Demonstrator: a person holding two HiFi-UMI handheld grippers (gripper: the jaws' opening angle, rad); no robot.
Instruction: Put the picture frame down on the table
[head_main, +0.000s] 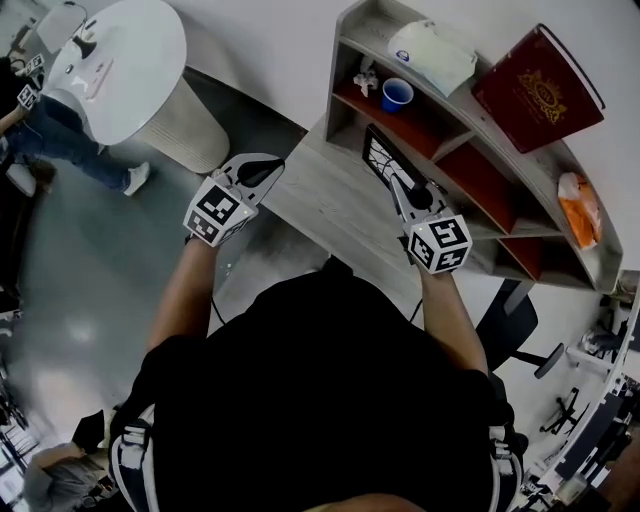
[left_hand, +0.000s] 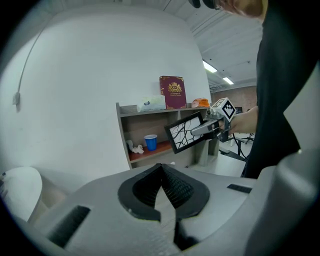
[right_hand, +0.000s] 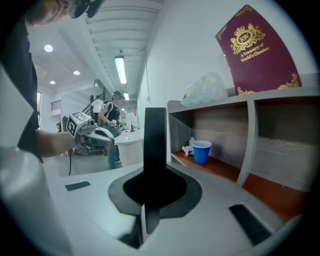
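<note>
One picture frame (head_main: 381, 158) pinched in the right tool (head_main: 398, 183); left tool (head_main: 262, 172) pressed together.

Black top (head_main: 330, 400), seemingly short-sleeved; pale grey hand-held grippers (head_main: 262, 172) (head_main: 398, 183) bearing black-and-white marker cubes (head_main: 220, 212) (head_main: 440, 243).

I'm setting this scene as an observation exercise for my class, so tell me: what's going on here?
A person stands at a wooden table in front of a shelf unit, with a two-jaw gripper in each hand. The right gripper has its jaws shut on a black picture frame, held tilted in the air over the table and not yet set down. The left gripper is off to the side, its jaws together with nothing between them.
</note>
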